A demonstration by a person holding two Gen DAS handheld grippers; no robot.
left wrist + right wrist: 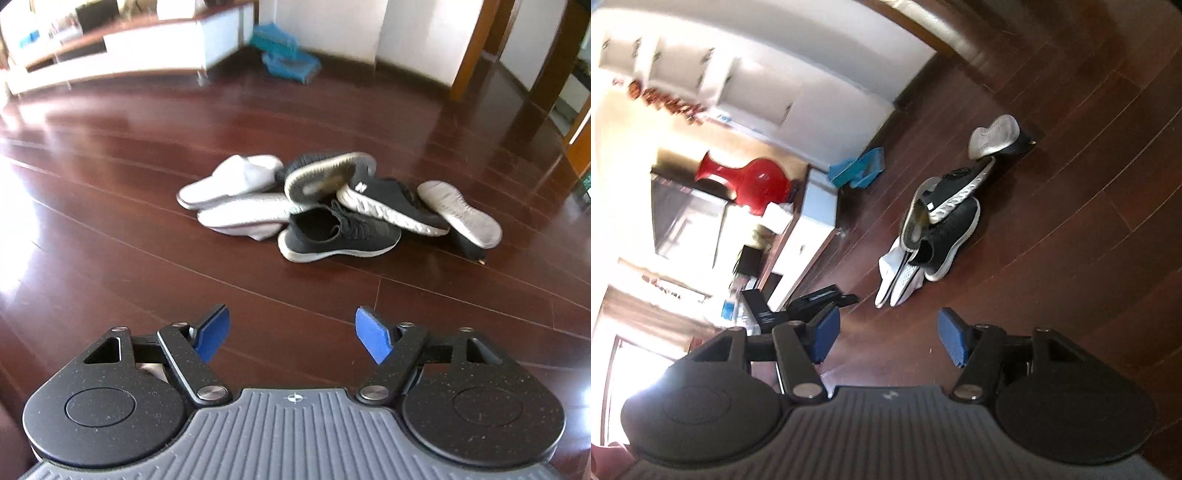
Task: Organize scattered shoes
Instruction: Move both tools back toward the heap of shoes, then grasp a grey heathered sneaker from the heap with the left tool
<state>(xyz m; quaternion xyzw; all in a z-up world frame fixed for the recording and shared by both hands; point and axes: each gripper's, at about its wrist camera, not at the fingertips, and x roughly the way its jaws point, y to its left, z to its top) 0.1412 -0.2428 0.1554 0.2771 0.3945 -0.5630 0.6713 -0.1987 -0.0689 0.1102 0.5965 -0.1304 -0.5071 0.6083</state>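
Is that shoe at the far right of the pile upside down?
Yes. The far-right shoe lies tipped, its pale tread sole facing up and its dark upper underneath on the floor.

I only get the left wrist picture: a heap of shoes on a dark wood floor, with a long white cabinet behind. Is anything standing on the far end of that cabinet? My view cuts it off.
Observer: Yes. The right wrist view shows a big red vase on top of the white cabinet.
Operator: And the other tongs, have they got a shoe?
Observer: No. The right tongs are open and empty, well short of the shoe pile.
Operator: Anything on the wall above?
Observer: What look like white cupboards are mounted there; it is too blurred to say more.
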